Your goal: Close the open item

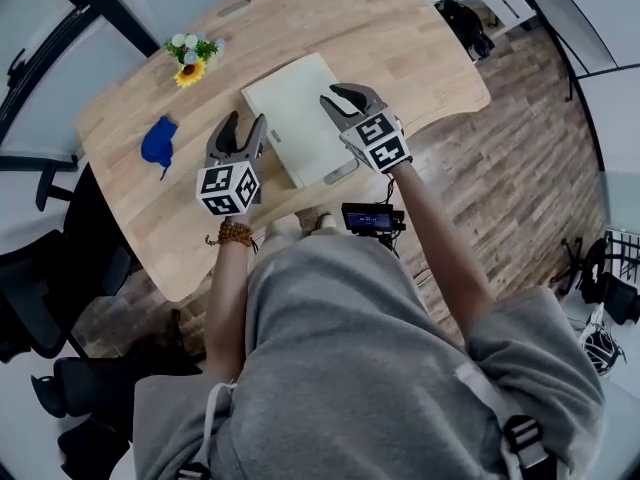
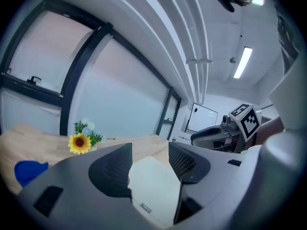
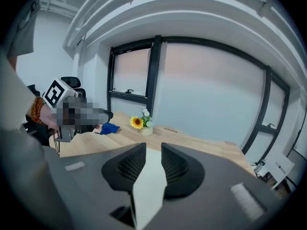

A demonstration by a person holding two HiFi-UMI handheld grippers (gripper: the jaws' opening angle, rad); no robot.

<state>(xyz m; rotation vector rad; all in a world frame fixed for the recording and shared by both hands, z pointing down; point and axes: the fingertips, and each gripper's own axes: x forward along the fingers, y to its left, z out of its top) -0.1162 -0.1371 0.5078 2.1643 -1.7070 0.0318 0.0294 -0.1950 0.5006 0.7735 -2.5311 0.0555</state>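
A flat white case (image 1: pixel 300 113) lies shut on the wooden table (image 1: pixel 400 38), near its front edge. Both grippers hang in the air above the table, touching nothing. My left gripper (image 1: pixel 243 123) is just left of the case, jaws apart and empty; in the left gripper view the case (image 2: pixel 152 186) shows through the gap of that gripper (image 2: pixel 149 150). My right gripper (image 1: pixel 338 95) hovers over the case's right half, jaws also apart and empty. The right gripper view shows the case (image 3: pixel 149 178) below the gap of that gripper (image 3: pixel 153 150).
A small pot of flowers with a sunflower (image 1: pixel 192 56) stands at the table's back left. A blue cloth (image 1: pixel 159 143) lies left of my left gripper. Black office chairs (image 1: pixel 40 298) stand left of the table. Tall windows (image 3: pixel 201 95) lie beyond it.
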